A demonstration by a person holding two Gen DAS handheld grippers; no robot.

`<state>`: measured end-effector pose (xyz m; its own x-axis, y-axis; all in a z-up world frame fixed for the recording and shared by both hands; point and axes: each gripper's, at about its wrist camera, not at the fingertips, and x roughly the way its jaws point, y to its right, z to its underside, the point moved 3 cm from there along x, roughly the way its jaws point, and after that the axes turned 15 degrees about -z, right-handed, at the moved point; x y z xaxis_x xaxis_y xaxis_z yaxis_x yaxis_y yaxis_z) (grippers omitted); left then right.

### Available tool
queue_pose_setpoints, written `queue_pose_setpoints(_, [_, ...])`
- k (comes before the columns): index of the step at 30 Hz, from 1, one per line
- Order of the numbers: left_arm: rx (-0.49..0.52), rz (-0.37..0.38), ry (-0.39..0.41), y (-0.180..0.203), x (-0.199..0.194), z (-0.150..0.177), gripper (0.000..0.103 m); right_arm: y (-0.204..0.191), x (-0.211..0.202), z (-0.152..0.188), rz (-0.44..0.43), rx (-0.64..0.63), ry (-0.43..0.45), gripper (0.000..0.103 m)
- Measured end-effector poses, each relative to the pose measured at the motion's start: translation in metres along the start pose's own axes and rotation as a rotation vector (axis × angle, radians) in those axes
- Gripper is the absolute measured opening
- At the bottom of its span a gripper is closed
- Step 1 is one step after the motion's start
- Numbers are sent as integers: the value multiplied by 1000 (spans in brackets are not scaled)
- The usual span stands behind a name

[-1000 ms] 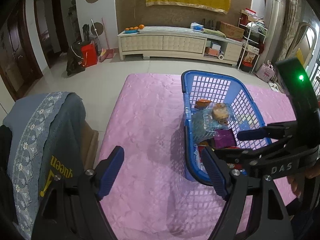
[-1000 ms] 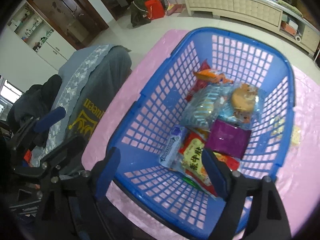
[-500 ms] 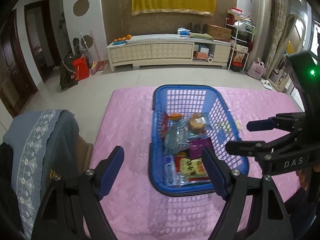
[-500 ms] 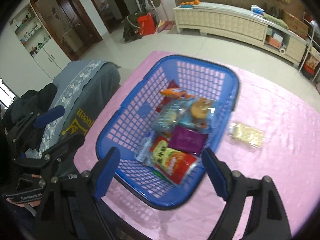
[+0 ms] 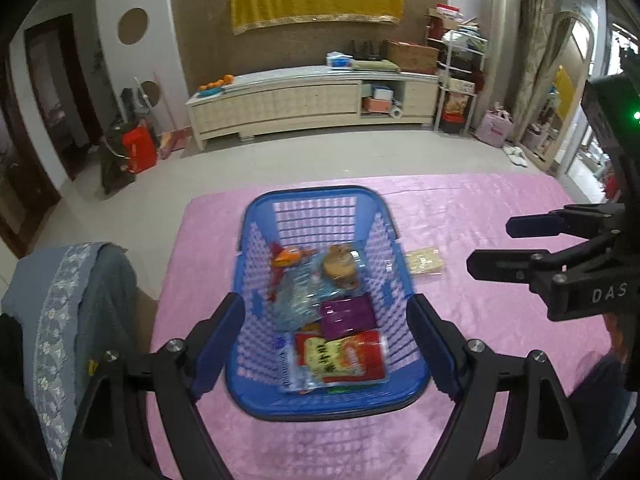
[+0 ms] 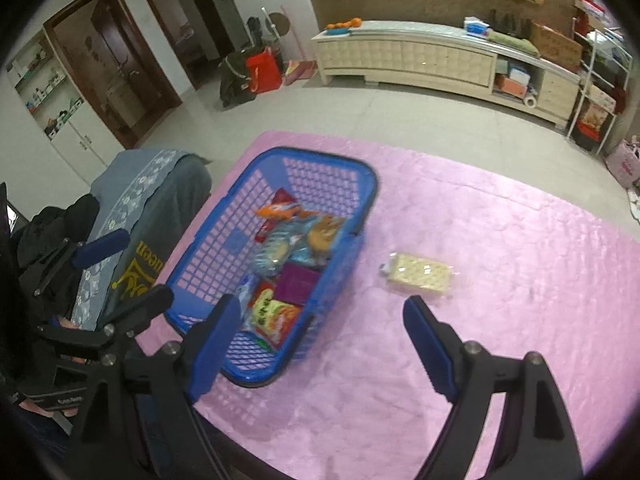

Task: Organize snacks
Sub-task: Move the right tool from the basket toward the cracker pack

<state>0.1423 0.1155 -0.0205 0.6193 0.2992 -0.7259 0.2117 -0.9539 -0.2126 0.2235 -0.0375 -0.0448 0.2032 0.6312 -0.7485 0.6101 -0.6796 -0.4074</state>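
Note:
A blue plastic basket [image 5: 316, 193] [image 6: 320, 153] stands on the pink tablecloth [image 5: 500, 208]. Inside lie a red noodle packet [image 5: 344, 356], a purple packet [image 5: 348, 312], a round bun in clear wrap [image 5: 339, 265] and an orange packet [image 5: 288, 257]. A pale cracker packet [image 5: 425, 261] [image 6: 418, 273] lies on the cloth just right of the basket. My left gripper [image 5: 326, 304] hovers above the basket's near end, its jaws opening with nothing gripped. My right gripper [image 6: 322, 302] hangs open above the basket's near right corner, short of the crackers, holding nothing.
A chair draped in grey-blue cloth [image 5: 68, 300] [image 6: 152, 184] stands against the table's left edge. Across the tiled floor stands a long cream cabinet [image 5: 312, 104]. The right gripper [image 5: 492, 245] shows at the left wrist view's right side.
Both grippers have pulled back and up from the basket, which now looks smaller. The cracker packet has come into view to the basket's right. Both grippers stayed empty.

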Motion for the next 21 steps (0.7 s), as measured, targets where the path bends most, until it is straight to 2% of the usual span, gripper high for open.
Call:
queue_pose_setpoints(10, [-52, -38, -10, 6, 23, -16, 81, 48, 2, -5, 35, 48, -12, 87])
queue_pose_setpoints(16, [-99, -26, -63, -1, 49, -23, 81, 75, 14, -11, 43, 100, -29, 87])
queue_pose_setpoints(21, [-91, -42, -90, -1, 71, -25, 82, 95, 32, -14, 80, 76, -61, 87])
